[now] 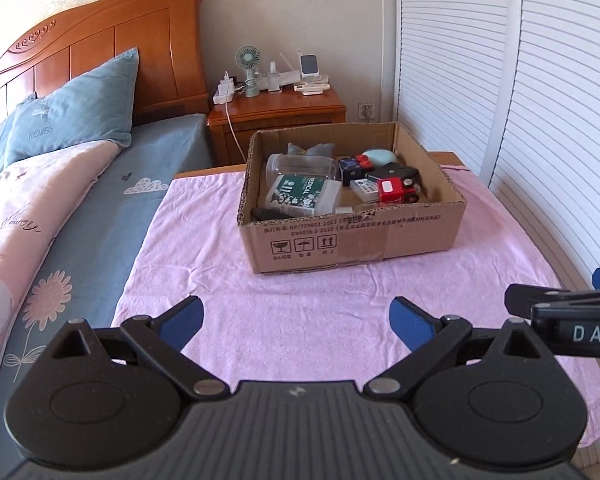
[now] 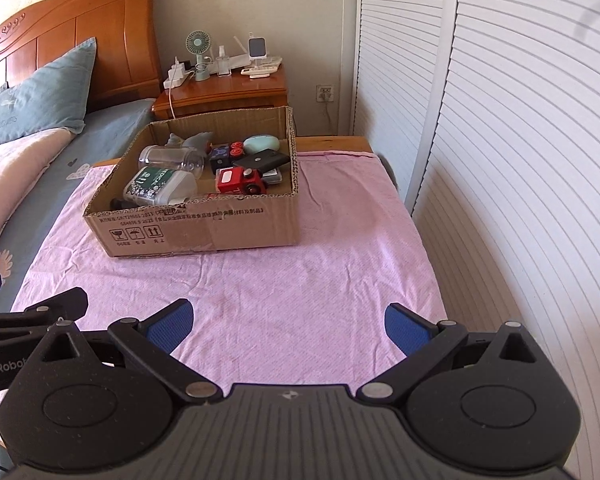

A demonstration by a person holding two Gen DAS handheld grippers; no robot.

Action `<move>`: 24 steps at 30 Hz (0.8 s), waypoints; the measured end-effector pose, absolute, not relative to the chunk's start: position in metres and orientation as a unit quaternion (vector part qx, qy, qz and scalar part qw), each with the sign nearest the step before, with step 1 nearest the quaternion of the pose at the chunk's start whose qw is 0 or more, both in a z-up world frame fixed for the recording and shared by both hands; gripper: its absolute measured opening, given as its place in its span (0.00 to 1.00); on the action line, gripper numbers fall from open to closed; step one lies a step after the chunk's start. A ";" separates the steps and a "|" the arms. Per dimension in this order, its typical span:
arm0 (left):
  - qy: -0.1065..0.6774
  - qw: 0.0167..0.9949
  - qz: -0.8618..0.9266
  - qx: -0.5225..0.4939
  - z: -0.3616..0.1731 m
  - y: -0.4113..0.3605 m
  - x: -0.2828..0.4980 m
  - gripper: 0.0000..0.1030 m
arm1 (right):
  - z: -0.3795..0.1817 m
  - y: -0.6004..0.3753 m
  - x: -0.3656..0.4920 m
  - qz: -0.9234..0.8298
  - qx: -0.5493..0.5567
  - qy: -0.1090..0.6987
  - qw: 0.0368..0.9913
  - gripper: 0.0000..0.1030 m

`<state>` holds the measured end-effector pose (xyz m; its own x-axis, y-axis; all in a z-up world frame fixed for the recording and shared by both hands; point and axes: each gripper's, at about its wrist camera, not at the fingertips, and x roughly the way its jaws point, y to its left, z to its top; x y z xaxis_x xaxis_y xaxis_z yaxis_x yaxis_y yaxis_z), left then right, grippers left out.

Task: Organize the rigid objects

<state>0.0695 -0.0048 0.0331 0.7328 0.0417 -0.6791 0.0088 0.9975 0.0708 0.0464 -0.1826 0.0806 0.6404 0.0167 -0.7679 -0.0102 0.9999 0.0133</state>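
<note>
A cardboard box [image 1: 352, 240] [image 2: 196, 230] stands on the pink cloth [image 1: 300, 292] [image 2: 300, 260] and holds several rigid items: a clear jar [image 1: 304, 166] [image 2: 172, 158], a green-and-white wipes tub [image 1: 304, 196] [image 2: 160, 186], a red toy truck [image 1: 396, 191] [image 2: 242, 181], a black case [image 2: 266, 159] and a mint oval case [image 1: 380, 156] [image 2: 261, 143]. My left gripper [image 1: 296, 322] hovers open over bare cloth in front of the box, nothing between its blue pads. My right gripper [image 2: 288, 324] is open as well, nearer the box's right side, empty.
The bed with a blue pillow [image 1: 72, 112] and floral quilt [image 1: 28, 216] lies to the left. A wooden nightstand [image 1: 276, 114] with a small fan [image 1: 247, 60] stands behind. White louvred doors [image 2: 500, 160] line the right side. Each gripper's arm shows at the other view's edge.
</note>
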 end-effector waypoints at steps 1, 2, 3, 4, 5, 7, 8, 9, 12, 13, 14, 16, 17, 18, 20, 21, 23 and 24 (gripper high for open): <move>0.368 0.929 0.007 0.034 0.033 -0.005 0.070 0.96 | 0.080 -0.182 0.047 0.007 0.001 0.425 0.905 1.00; 0.370 0.928 0.006 0.033 0.032 -0.004 0.070 0.96 | 0.080 -0.181 0.047 0.008 0.000 0.425 0.905 1.00; 0.371 0.928 0.007 0.033 0.032 -0.004 0.070 0.96 | 0.079 -0.181 0.047 0.008 0.001 0.426 0.905 1.00; 0.371 0.928 0.009 0.033 0.032 -0.003 0.070 0.96 | 0.079 -0.180 0.048 0.008 0.002 0.426 0.905 1.00; 0.371 0.928 0.012 0.033 0.032 -0.002 0.071 0.96 | 0.079 -0.180 0.048 0.008 0.002 0.426 0.905 1.00; 0.372 0.928 0.017 0.030 0.032 0.001 0.071 0.96 | 0.079 -0.179 0.048 0.008 -0.001 0.426 0.905 1.00; 0.373 0.927 0.019 0.028 0.032 0.002 0.072 0.96 | 0.079 -0.178 0.048 0.008 -0.001 0.426 0.905 1.00; 0.373 0.927 0.020 0.026 0.032 0.003 0.072 0.96 | 0.079 -0.178 0.048 0.008 -0.001 0.427 0.904 1.00; 0.373 0.927 0.021 0.023 0.032 0.005 0.071 0.96 | 0.078 -0.178 0.049 0.009 -0.002 0.428 0.904 1.00; 0.373 0.927 0.020 0.022 0.032 0.005 0.071 0.96 | 0.077 -0.177 0.049 0.009 -0.003 0.428 0.904 1.00; 0.374 0.927 0.019 0.021 0.032 0.005 0.072 0.96 | 0.077 -0.177 0.049 0.010 -0.003 0.428 0.904 1.00; 0.376 0.926 0.018 0.019 0.031 0.005 0.072 0.96 | 0.077 -0.177 0.049 0.010 -0.003 0.428 0.904 1.00; 0.377 0.926 0.017 0.018 0.031 0.005 0.072 0.96 | 0.077 -0.177 0.049 0.009 -0.003 0.428 0.904 1.00; 0.377 0.926 0.016 0.018 0.031 0.005 0.072 0.96 | 0.077 -0.177 0.049 0.009 -0.003 0.428 0.904 1.00; 0.375 0.927 0.016 0.019 0.032 0.004 0.072 0.96 | 0.078 -0.177 0.049 0.009 -0.003 0.427 0.904 1.00; 0.375 0.927 0.015 0.020 0.032 0.004 0.072 0.96 | 0.078 -0.177 0.049 0.009 -0.003 0.427 0.904 1.00; 0.375 0.927 0.015 0.021 0.033 0.003 0.071 0.96 | 0.078 -0.177 0.049 0.009 -0.002 0.426 0.905 1.00; 0.375 0.927 0.015 0.020 0.033 0.004 0.071 0.96 | 0.078 -0.178 0.048 0.010 -0.002 0.426 0.905 1.00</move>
<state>0.0714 0.0038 0.0334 0.7190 0.0425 -0.6937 -0.0123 0.9988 0.0484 0.0483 -0.1777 0.0782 0.6373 0.0160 -0.7705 -0.0189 0.9998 0.0051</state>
